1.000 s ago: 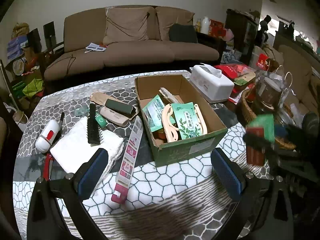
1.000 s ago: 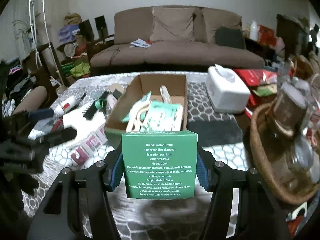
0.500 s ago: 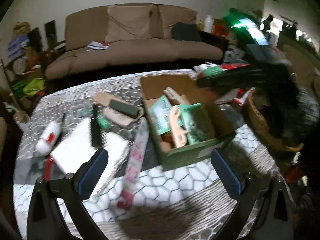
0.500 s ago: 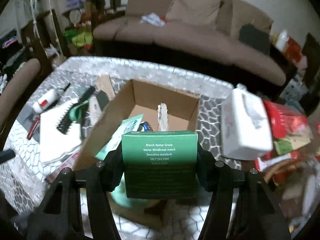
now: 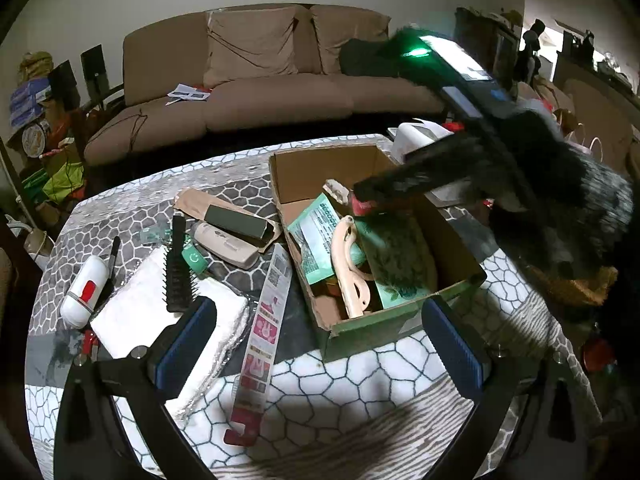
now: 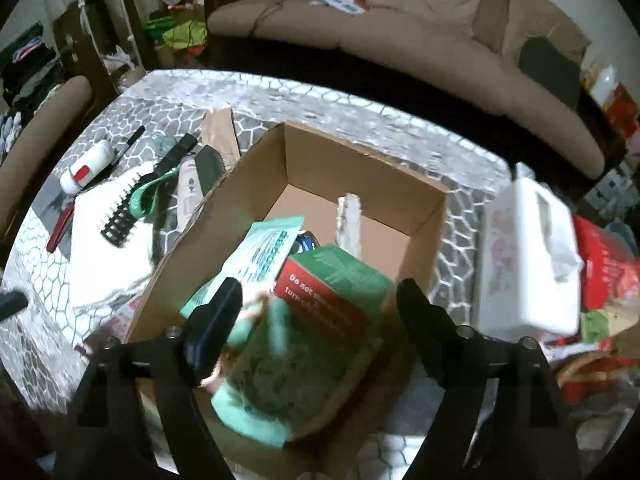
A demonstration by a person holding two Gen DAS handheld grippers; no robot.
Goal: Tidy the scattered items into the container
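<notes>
The open cardboard box [image 6: 320, 152] stands mid-table and holds green packets and a beige plastic piece [image 5: 350, 264]. My right gripper [image 6: 318, 308] points down into it with its jaws opening. The green and red matchbox [image 6: 332, 280] lies tilted between the fingers, and neither pad touches it. My left gripper [image 5: 320, 336] hovers open and empty above the box's near green wall [image 5: 360, 336]. Left of the box lie a black comb [image 5: 176, 272], a white towel [image 5: 160, 320], a white roller case [image 5: 86, 292], a long pink package [image 5: 264, 340], a beige remote [image 5: 226, 244] and a dark green case [image 5: 240, 220].
A white tissue box [image 6: 524, 264] stands right of the cardboard box, with red packets [image 6: 604, 264] beyond it. A wicker basket [image 5: 572, 288] sits at the table's right edge. A brown sofa [image 5: 260, 92] runs behind the table. The honeycomb cloth [image 5: 360, 392] covers the near side.
My right gripper carried the matchbox from the near right to above the cardboard box, tipped downward, and its jaws spread off the matchbox. The left gripper stayed open and hardly shifted.
</notes>
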